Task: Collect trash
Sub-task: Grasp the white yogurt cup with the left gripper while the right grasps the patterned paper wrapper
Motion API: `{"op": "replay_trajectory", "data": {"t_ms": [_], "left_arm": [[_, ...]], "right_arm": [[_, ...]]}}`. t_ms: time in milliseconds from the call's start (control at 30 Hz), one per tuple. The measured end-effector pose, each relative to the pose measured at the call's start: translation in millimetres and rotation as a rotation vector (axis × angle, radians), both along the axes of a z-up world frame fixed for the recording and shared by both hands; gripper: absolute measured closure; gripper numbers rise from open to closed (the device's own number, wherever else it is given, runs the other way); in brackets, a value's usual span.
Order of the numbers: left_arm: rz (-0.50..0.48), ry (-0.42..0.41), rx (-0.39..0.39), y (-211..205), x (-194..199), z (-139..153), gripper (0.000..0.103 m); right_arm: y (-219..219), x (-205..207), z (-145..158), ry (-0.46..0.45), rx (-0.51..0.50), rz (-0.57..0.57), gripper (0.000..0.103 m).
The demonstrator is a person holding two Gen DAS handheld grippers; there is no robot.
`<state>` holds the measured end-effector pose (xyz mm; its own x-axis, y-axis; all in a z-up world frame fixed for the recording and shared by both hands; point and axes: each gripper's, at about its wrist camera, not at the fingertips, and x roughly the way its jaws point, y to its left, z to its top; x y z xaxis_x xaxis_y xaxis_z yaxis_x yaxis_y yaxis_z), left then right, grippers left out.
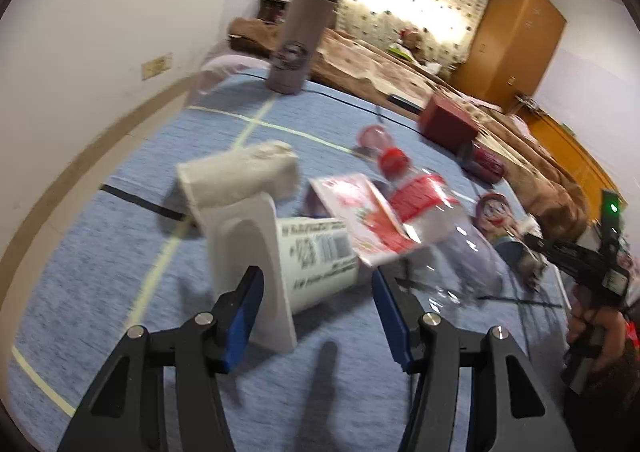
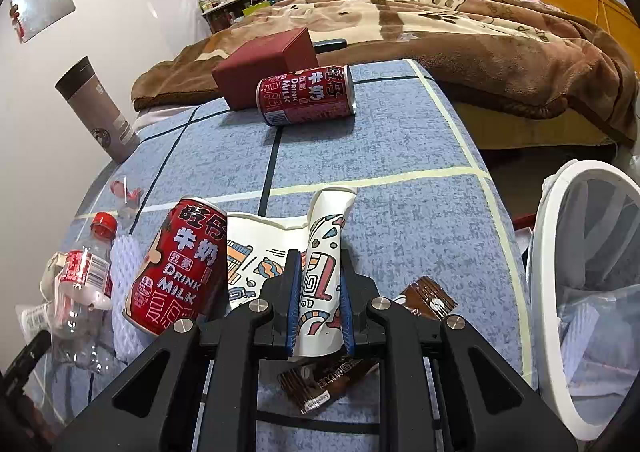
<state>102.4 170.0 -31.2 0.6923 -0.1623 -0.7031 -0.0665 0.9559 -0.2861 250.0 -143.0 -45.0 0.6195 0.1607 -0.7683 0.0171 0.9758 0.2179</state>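
Observation:
My right gripper [image 2: 318,304] is shut on a crushed patterned paper cup [image 2: 320,252] just above the blue table cloth [image 2: 400,155]. A red milk can [image 2: 176,268] leans to its left, a clear plastic bottle [image 2: 80,284] with a red cap lies further left, and a brown wrapper [image 2: 332,380] lies under the fingers. A second red can [image 2: 306,95] lies at the far side. My left gripper [image 1: 316,292] is open and empty, facing a tipped white cup [image 1: 316,260], a red-white packet [image 1: 360,211], the bottle [image 1: 432,219] and a crumpled tissue [image 1: 248,171].
A white bin [image 2: 580,292] with a plastic liner stands at the table's right edge. A grey tumbler [image 2: 96,111] stands at the far left corner, a dark red box [image 2: 264,63] at the back. A bed with a brown blanket [image 2: 460,35] lies behind.

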Motion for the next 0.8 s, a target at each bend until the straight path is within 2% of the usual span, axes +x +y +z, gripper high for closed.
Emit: {"op": "replay_trajectory", "data": {"t_ms": [100,233,333,467,533,567,667,800], "left_arm": [[-0.083,0.022,-0.019,-17,-5,-4,0.044],[-0.160,0.032,0.006,-34,-19,-1,0.044],[-0.155,-0.026,0.045,-35,-35,15,0.031],[-0.135,-0.116,0.187,-34,-59,34,0.029],[-0.130,-0.173,0.215,-28,-66,43,0.028],[-0.135,-0.195,0.220,-23,-65,44,0.023],[-0.124,-0.140,0.244,-10,-44,34,0.021],[-0.157,-0.087,0.235,-5,-25,12,0.021]], "right_arm": [[0,-1,0,-0.002,-0.001,0.001,0.085],[0,-1,0,-0.001,0.004,0.000,0.085],[0,-1,0,-0.002,0.002,0.001,0.085],[0,-2,0,-0.005,0.001,0.000,0.085],[0,-2,-1,-0.007,0.000,0.000,0.085],[0,-2,0,-0.007,-0.001,0.000,0.085],[0,-4,0,-0.009,-0.005,0.000,0.085],[-1,-6,1,-0.010,0.001,-0.006,0.085]]}}
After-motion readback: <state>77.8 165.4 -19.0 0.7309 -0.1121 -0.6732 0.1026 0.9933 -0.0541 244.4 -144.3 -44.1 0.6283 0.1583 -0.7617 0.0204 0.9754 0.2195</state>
